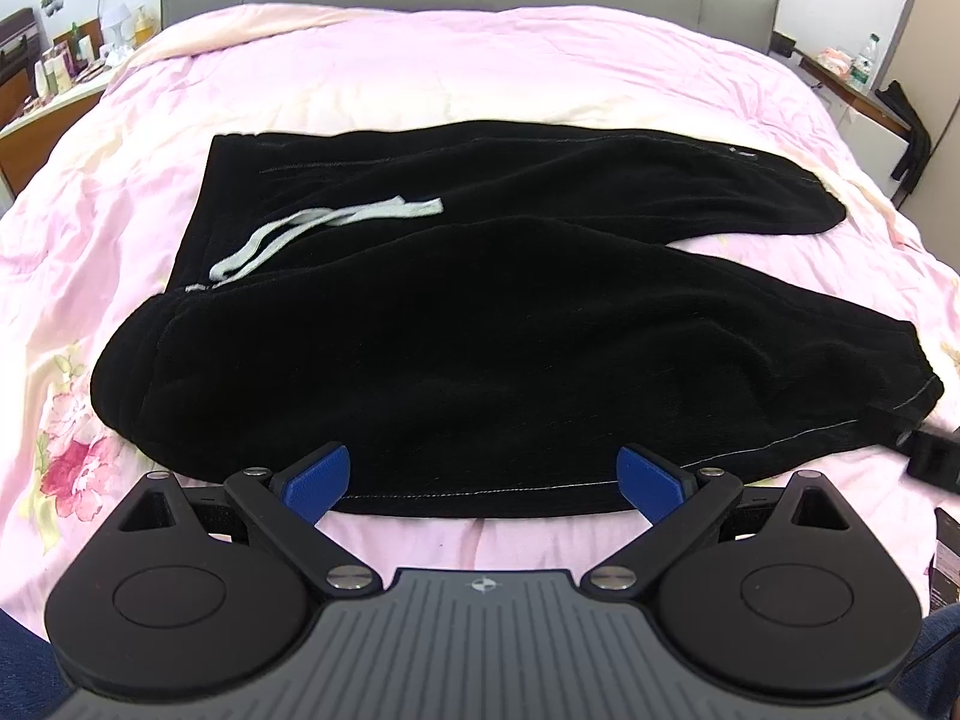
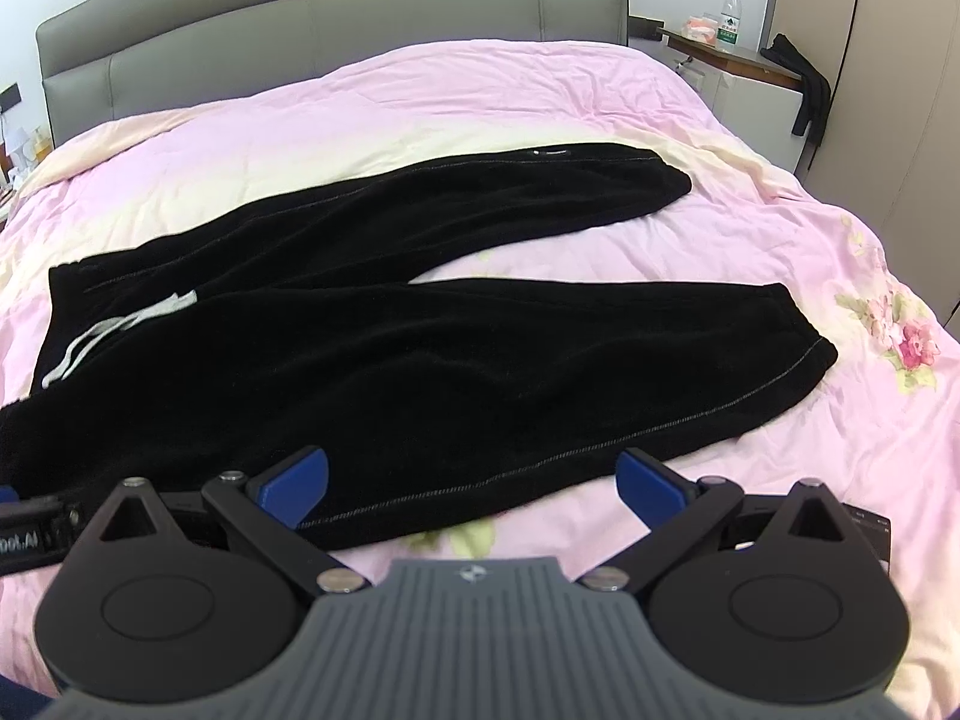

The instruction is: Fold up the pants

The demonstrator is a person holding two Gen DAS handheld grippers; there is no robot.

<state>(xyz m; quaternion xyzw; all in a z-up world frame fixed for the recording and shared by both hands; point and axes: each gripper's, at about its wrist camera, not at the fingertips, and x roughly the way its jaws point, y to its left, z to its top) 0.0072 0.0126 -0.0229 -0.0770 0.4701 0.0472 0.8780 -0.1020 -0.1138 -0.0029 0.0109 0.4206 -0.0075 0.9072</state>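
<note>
Our left gripper hangs with its blue pads spread wide and nothing between them, poised just at the near seam of the pants. Our right gripper is likewise wide apart and empty, its left pad over the hem edge of the near leg.

Outward from there, the black pants lie flat across the pink bedspread, waistband to our left with the pale drawstring trailing over the front, both legs running to our right. The legs are splayed — a wedge of bedspread shows between the cuffs — so no fold is made yet, as far as we judge. Everything is left: bringing one leg over the other, then folding lengthwise. The near waist corner looks bunched and may want smoothing first.
</note>
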